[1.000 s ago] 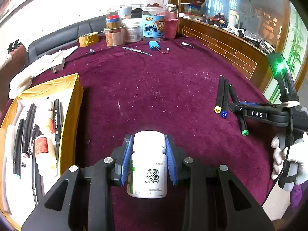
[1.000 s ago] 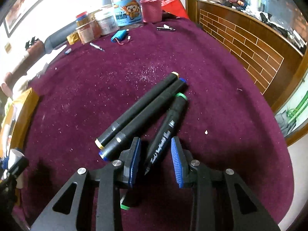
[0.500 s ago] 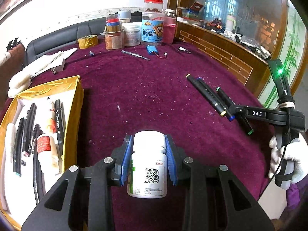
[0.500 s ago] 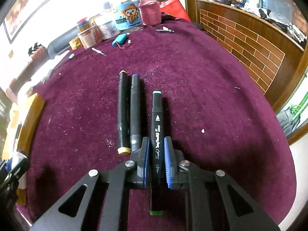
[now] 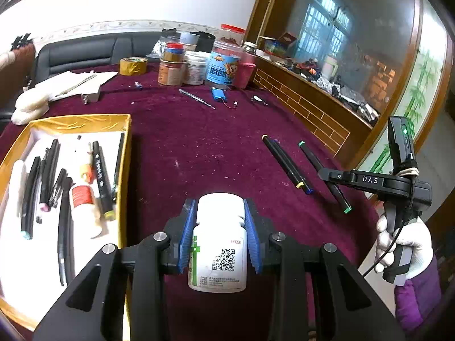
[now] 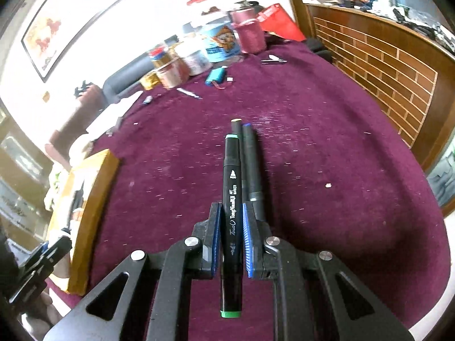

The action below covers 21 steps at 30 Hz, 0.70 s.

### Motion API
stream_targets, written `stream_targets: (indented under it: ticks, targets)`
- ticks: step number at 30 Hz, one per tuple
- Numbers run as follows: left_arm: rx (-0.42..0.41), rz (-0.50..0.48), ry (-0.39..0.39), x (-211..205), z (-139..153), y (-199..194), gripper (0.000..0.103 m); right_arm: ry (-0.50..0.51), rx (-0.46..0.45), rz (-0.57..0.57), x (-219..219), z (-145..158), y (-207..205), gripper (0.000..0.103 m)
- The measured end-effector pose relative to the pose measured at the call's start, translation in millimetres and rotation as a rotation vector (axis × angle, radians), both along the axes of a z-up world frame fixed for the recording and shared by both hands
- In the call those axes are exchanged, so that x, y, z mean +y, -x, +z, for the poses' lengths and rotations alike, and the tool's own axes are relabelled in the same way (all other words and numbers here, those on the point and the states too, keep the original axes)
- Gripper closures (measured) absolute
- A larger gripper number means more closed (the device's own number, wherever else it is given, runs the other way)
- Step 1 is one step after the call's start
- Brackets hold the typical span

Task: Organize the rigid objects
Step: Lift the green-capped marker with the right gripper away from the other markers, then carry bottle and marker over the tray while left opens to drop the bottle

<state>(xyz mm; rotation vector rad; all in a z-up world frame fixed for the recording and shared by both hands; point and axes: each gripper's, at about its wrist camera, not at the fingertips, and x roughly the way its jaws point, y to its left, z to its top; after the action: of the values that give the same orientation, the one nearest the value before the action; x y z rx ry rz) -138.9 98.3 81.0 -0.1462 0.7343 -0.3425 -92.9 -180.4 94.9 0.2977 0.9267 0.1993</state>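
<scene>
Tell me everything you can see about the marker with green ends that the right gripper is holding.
The green-tipped marker is a slim black barrel, plastic by its look, with green caps at both ends and white lettering along its side. The right gripper is shut on its middle, blue pads pressing both sides. It points forward along the fingers, lifted off the maroon tablecloth, above two other markers.

A white pill bottle (image 5: 219,241) with a green stripe and a black QR code is sitting between blue pads (image 5: 186,236). Left of the bottle, a gold-edged box (image 5: 126,153) is showing a white lining. A black marker (image 6: 231,216) with green ends is lying between blue pads above a deep maroon tablecloth (image 6: 327,147). A white glove (image 5: 403,244) is showing right of the bottle.
</scene>
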Motion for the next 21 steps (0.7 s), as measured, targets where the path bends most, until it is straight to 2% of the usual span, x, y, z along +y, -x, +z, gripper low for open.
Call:
stream_targets:
  ticks: [9,16,21]
  targets:
    - [0.01,0.065,0.049,33,2,14,0.072,-0.032,-0.038,0.098,34,16,8,0.09]
    - [-0.022,0.129,0.108,73,13,38,0.072,-0.048,-0.047,0.174,62,26,7,0.09]
    - [-0.056,0.202,0.117,108,19,54,0.072,-0.043,-0.053,0.238,91,32,6,0.09]
